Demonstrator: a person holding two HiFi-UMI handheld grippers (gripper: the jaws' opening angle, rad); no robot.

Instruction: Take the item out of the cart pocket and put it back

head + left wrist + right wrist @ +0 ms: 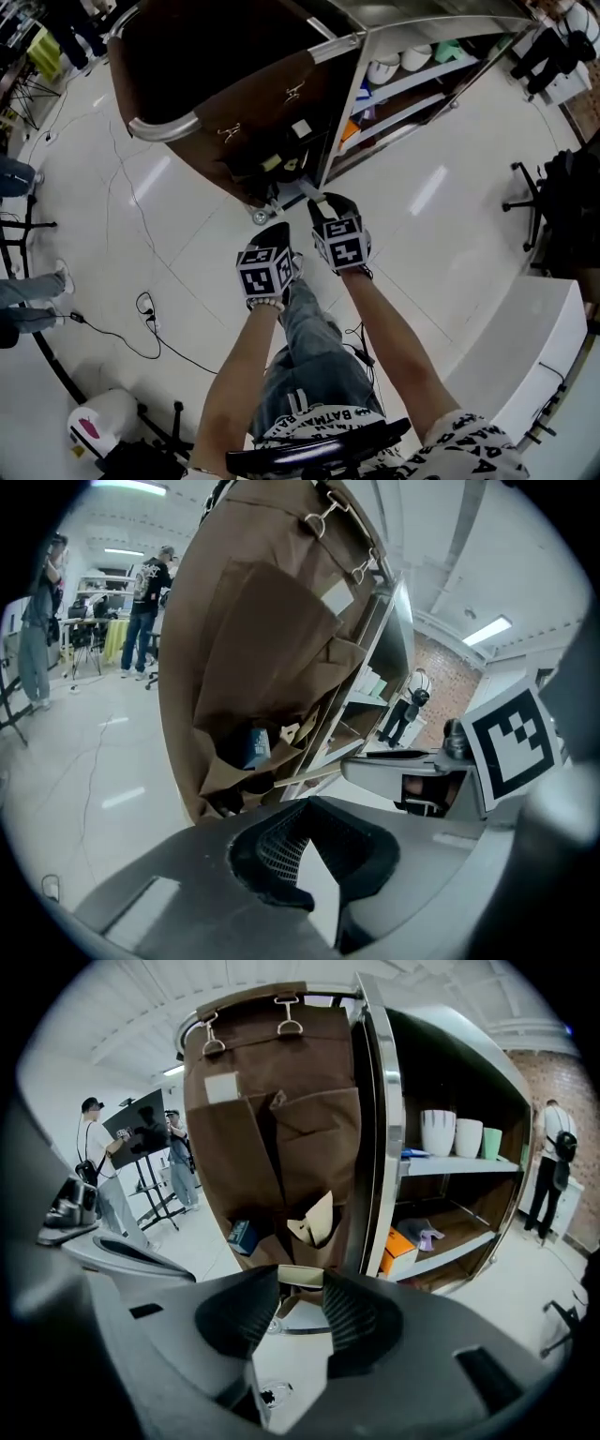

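Two tongs hover side by side in front of the cart (377, 1129), and neither holds anything. We see the left tongs (314, 855) with jaws apart and only pale floor (84, 761) showing in the gap. The right tongs (298, 1312) stand wider open, with nothing between the pads either.

A brown fabric pocket organiser (272, 1101) hangs by metal clips from the rail on the cart's near side. Low down in its pockets sit a small blue box (242, 1235) on the left and a cream folded card (314, 1221) just to its right, poking up out of its pocket. Both lie beyond the jaw tips, untouched.

To the right, the cart's open shelves carry white cups (450, 1133) beside a green cup (492, 1143), with an orange box (401, 1246) on the shelf below. People stand far off at the left.
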